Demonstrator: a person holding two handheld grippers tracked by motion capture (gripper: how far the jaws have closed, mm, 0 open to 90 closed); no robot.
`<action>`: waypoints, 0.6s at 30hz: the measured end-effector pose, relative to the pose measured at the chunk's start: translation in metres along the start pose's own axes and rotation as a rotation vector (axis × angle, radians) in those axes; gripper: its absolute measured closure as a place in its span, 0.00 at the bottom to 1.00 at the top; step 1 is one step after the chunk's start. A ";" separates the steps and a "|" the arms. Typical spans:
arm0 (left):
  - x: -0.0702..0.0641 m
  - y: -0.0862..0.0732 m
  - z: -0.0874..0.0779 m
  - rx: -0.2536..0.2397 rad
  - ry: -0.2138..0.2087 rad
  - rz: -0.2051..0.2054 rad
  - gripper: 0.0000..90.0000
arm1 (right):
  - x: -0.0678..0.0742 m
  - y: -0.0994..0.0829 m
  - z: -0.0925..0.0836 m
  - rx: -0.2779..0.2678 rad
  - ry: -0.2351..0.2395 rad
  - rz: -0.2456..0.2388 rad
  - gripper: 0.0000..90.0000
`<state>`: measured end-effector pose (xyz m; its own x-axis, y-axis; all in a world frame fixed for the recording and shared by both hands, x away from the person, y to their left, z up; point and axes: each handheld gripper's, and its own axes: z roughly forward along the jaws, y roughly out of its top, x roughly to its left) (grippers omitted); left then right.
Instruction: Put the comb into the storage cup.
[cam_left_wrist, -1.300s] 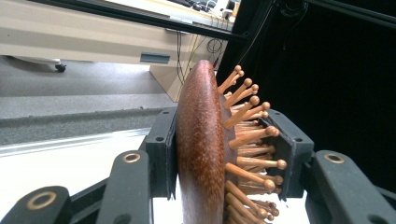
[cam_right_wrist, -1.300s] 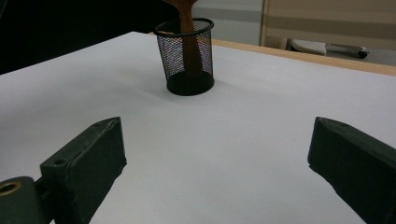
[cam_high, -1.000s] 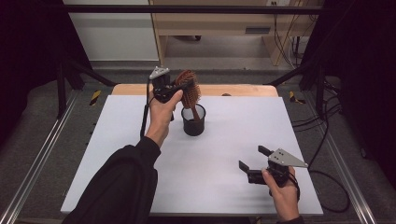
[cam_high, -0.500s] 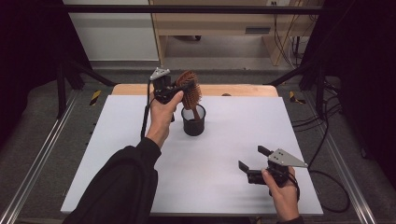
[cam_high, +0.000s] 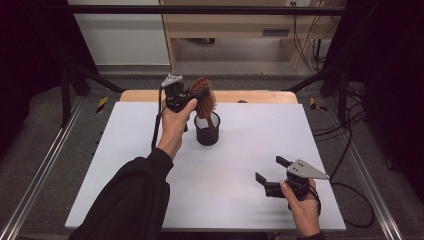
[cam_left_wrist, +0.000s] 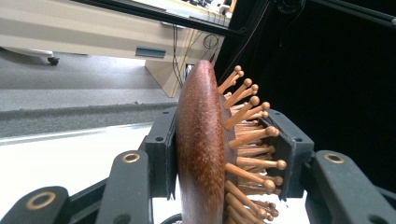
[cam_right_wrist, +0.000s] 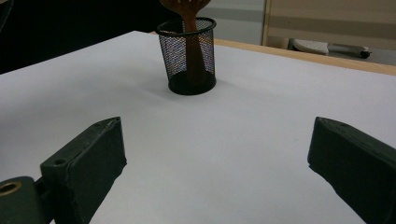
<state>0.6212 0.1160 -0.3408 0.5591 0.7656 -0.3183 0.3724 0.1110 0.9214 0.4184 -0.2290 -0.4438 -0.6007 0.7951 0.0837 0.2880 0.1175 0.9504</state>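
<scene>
High view: one white table (cam_high: 125, 165) takes up the middle of the frame. On it, just above centre, stands one black mesh cup (cam_high: 207, 136). One wooden hairbrush (cam_high: 204, 98) stands in the cup, handle down, head sticking out above the rim. The left gripper (cam_high: 189, 98), at upper centre-left, has its jaws pinching the brush head from the left side. The left hand (cam_high: 174, 127) holds it, with one dark sleeve (cam_high: 130, 200) running to the lower left edge. The right gripper (cam_high: 270, 175) sits at the lower right, well apart from the cup, jaws spread with nothing between them; one grey three-cornered plate (cam_high: 307, 169) tops it, and the right hand (cam_high: 302, 207) grips it from below. No writing can be read here.

Left gripper view: the brush (cam_left_wrist: 201, 149) fills the centre, seen edge-on, its smooth brown back to the left and its many ball-tipped wooden pins to the right. Two black jaws press on it, one against the back, one against the pins. No brand or label shows on the wood.

Right gripper view: two black jaws stand wide apart at the lower left and lower right, bare table between them. The cup (cam_right_wrist: 189, 58) stands at upper centre, one brush handle (cam_right_wrist: 191, 42) visible through its mesh. No lettering is legible.
</scene>
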 end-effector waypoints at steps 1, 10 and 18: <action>0.000 0.000 0.000 0.000 0.000 0.001 0.57 | 0.000 0.000 0.000 -0.001 0.000 -0.001 0.05; 0.000 -0.001 0.001 0.000 -0.002 0.000 0.57 | 0.000 0.000 0.000 0.000 0.000 -0.002 0.05; 0.001 -0.002 0.002 0.004 -0.004 0.002 0.56 | 0.000 0.000 0.000 0.001 0.000 -0.002 0.05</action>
<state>0.6223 0.1151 -0.3433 0.5625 0.7635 -0.3173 0.3742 0.1071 0.9212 0.4184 -0.2289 -0.4440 -0.6015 0.7947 0.0820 0.2875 0.1196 0.9503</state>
